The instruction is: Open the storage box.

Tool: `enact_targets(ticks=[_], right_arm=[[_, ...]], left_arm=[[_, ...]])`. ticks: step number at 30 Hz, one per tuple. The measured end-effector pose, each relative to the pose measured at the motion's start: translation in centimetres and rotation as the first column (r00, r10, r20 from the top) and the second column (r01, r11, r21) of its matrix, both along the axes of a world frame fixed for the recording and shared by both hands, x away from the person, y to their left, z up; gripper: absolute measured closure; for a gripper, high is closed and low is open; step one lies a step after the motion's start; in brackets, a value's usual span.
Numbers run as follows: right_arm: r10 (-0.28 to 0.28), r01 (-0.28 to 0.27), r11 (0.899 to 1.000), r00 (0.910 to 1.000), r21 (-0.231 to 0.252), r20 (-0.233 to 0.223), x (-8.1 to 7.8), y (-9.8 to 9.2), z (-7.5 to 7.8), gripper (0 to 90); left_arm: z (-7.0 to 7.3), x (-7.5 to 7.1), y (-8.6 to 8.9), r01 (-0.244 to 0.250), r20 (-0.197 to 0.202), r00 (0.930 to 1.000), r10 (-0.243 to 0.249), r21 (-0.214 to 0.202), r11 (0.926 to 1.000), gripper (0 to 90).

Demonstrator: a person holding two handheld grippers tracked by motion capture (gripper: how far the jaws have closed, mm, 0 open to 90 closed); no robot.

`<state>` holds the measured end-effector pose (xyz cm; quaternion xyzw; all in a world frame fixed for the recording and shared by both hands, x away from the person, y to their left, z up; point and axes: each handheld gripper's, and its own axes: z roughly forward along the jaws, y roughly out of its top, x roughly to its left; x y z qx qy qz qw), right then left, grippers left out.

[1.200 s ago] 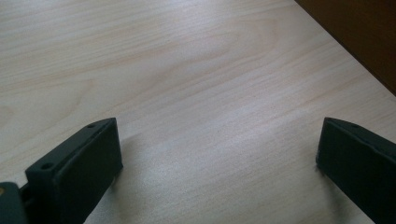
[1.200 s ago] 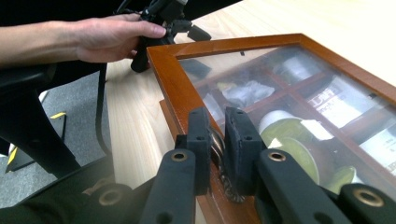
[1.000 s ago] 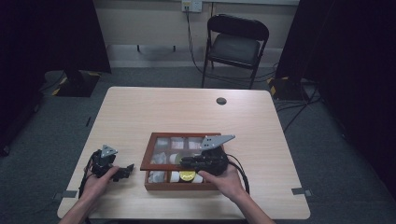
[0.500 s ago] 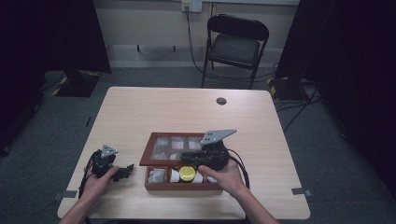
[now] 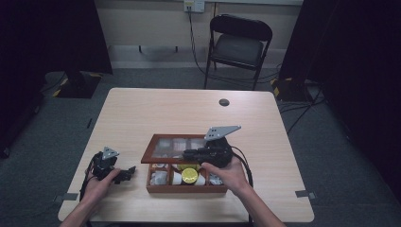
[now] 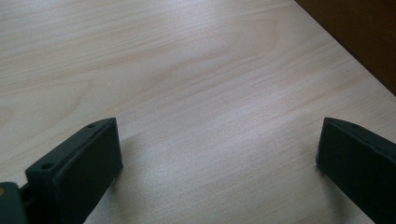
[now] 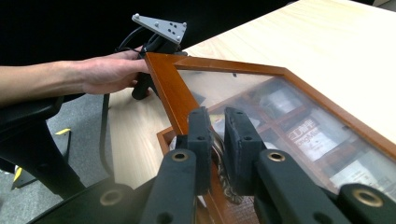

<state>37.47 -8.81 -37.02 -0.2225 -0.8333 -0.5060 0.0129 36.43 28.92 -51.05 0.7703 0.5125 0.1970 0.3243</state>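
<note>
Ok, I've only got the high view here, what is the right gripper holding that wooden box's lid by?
Observer: The right gripper is shut on a small ornate metal clasp at the front edge of the glass-paned lid.
Operator: And the left gripper's jaws?
Observer: The left gripper is wide open with nothing between the jaws, just bare table beneath.

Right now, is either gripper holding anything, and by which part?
Right gripper pinches the glass lid of the wooden box by the metal clasp on its front edge. Left gripper: open, nothing held.
</note>
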Motion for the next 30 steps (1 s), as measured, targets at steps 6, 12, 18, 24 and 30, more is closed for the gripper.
enact_targets(ticks=[6, 12, 18, 24, 30], right_arm=[[0.0, 0.0, 1.0, 1.0, -0.002, -0.001, 0.2, 0.0, 0.3, 81.2], [0.0, 0.0, 1.0, 0.9998, -0.004, -0.019, 0.7, 0.1, 0.8, 81.3], [0.001, -0.001, 1.0, 0.9994, -0.009, -0.034, 1.3, 0.1, 1.4, 81.3], [0.006, -0.007, 1.0, 0.9992, -0.009, -0.04, 1.7, 0.1, 1.7, 81.3], [0.009, -0.01, 1.0, 0.9986, -0.009, -0.052, 2.1, 0.1, 2.0, 81.4]], left_arm=[[0.0, 0.0, 0.0, 0.0, 0.0, 1.0, 0.0, 0.001, 1.0, 0.0], [0.0, 0.0, 0.0, 0.0, 0.0, 1.0, 0.0, -0.002, 1.0, 0.0], [0.0, 0.0, 0.0, -0.001, 0.002, 1.0, 0.001, -0.002, 1.0, 0.0], [0.0, 0.0, 0.0, -0.001, 0.002, 1.0, 0.001, -0.002, 1.0, 0.0], [0.0, 0.0, 0.0, -0.001, 0.002, 1.0, 0.001, -0.002, 1.0, 0.0]])
